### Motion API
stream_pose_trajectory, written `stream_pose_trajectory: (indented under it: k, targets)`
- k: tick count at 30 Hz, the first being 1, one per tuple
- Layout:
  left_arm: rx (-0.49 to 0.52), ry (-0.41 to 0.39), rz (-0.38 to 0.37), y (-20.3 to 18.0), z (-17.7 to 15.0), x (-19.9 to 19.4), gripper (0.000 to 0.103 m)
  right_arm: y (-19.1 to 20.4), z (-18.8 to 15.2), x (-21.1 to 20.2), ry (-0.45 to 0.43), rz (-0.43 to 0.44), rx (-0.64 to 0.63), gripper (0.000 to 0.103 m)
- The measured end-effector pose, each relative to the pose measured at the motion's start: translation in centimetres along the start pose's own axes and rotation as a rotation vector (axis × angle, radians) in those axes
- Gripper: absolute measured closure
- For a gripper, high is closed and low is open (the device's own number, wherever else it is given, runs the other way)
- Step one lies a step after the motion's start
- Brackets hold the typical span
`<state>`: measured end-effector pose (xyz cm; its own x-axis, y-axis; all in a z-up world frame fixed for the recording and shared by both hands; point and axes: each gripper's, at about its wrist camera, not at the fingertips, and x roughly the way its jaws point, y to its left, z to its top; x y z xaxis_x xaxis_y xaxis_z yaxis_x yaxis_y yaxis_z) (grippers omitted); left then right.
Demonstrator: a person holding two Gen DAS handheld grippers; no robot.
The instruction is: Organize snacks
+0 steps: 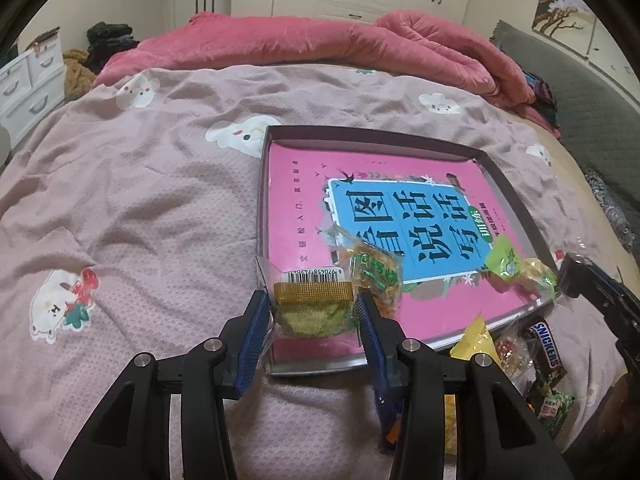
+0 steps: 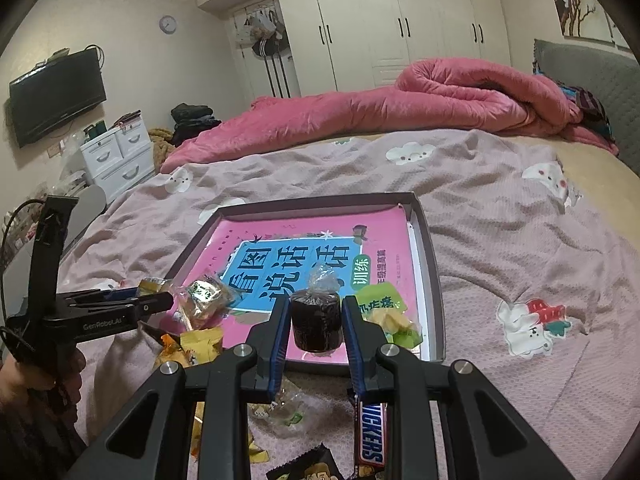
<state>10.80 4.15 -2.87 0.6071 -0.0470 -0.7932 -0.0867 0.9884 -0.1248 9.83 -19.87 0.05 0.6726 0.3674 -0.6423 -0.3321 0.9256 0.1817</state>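
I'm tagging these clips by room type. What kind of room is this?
Almost certainly a home bedroom: a bed with a rumpled pink duvet, white fitted wardrobes along the far wall, and a wall-mounted TV.

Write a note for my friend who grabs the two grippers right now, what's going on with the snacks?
Left gripper: shut on a greenish cake in clear wrap, over the tray's near edge.
Right gripper: shut on a dark wrapped snack, also at the near edge.
Tray: on the bed, pink book inside; an amber wrapped snack and a green packet already in it.
Left to do: set down both held snacks, then collect the Snickers bar, yellow packet and others loose beside the tray.
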Motion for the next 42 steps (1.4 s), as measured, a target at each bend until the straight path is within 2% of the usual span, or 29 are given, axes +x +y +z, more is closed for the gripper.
stream_pose_trajectory:
  k: [3, 24, 42]
  targets:
    - [-0.015, 0.019, -0.031, -0.1, 0.1, 0.5, 0.057, 0.0, 0.0, 0.6, 0.012, -0.001, 0.003, 0.076]
    - [-0.011, 0.062, -0.098, -0.9, -0.6, 2.0, 0.057, -0.5, 0.2, 3.4, 0.07, -0.01, 0.031, 0.076]
    - [-0.004, 0.061, -0.106, -1.0, -0.7, 2.1, 0.057, -0.1, -0.8, 4.5, 0.125, 0.009, 0.021, 0.076]
